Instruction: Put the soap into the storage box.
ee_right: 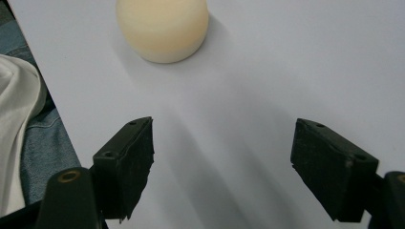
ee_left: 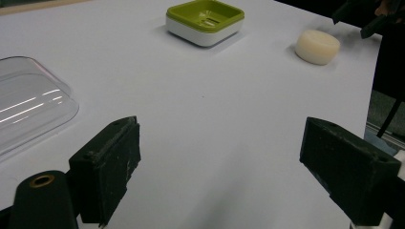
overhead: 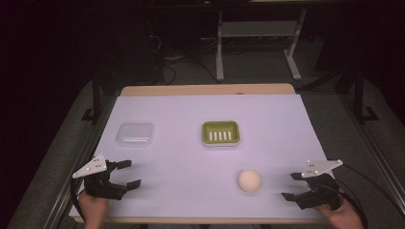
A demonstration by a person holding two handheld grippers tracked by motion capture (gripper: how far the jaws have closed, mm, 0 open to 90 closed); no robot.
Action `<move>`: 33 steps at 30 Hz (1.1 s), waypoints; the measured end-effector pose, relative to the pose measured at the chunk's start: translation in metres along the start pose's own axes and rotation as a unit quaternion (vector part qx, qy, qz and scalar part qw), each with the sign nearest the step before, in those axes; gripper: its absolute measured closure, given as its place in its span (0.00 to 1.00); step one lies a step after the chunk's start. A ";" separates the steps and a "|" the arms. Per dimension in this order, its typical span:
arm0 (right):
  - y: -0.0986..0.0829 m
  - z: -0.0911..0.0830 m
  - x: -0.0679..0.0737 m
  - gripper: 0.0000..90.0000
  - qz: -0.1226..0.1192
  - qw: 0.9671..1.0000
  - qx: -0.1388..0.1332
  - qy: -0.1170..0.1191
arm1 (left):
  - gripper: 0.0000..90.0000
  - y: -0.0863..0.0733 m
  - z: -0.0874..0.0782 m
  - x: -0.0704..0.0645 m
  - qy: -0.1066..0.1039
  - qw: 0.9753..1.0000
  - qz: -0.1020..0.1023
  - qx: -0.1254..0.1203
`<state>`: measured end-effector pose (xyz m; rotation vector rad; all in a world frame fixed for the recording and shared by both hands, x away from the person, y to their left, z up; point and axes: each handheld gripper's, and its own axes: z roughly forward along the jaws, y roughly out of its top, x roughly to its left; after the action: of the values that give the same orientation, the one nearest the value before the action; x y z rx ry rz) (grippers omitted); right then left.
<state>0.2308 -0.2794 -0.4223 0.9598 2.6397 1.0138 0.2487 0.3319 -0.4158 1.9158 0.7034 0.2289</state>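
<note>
- High view: white sheet (overhead: pixel 191 152) covers the table, frame centre.
- Left gripper (overhead: pixel 125 174) at lower left of the frame, jaws spread wide, nothing between them, hovering over the sheet's near-left corner.
- Right gripper (overhead: pixel 292 186) at lower right, jaws also wide apart, empty.
- Cream round soap (overhead: pixel 249 181) lies on the sheet, lower centre-right, near the right gripper but apart from it.
- Green soap dish (overhead: pixel 219 133) with white base, frame centre, empty, slotted floor visible.
- Clear plastic lid (overhead: pixel 135 135) centre-left, well apart from the dish.
- Left gripper view: lid at left edge, dish top centre, soap upper right.
- Right gripper view: soap at top centre-left, ahead of the open jaws, not touching.
</note>
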 end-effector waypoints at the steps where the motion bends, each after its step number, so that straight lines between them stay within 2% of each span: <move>1: 0.001 0.000 0.000 0.24 -0.003 1.000 0.000 0.001 | 0.14 0.000 0.000 0.000 0.000 1.000 0.000 0.000; 12: 0.009 0.003 0.009 0.24 -0.018 1.000 0.002 0.004 | 0.14 0.000 -0.001 -0.001 0.001 1.000 0.000 -0.004; 28: 0.017 0.006 0.012 0.23 -0.028 0.999 0.001 0.014 | 0.15 0.000 0.000 -0.001 0.000 1.000 -0.001 -0.001; 33: 0.021 0.007 0.013 0.22 -0.025 1.000 0.007 0.017 | 0.15 0.000 0.001 -0.001 0.000 1.000 0.002 -0.001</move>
<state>0.2338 -0.2556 -0.4127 0.8835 2.6875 1.0119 0.2478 0.3307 -0.4158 1.9159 0.6995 0.2309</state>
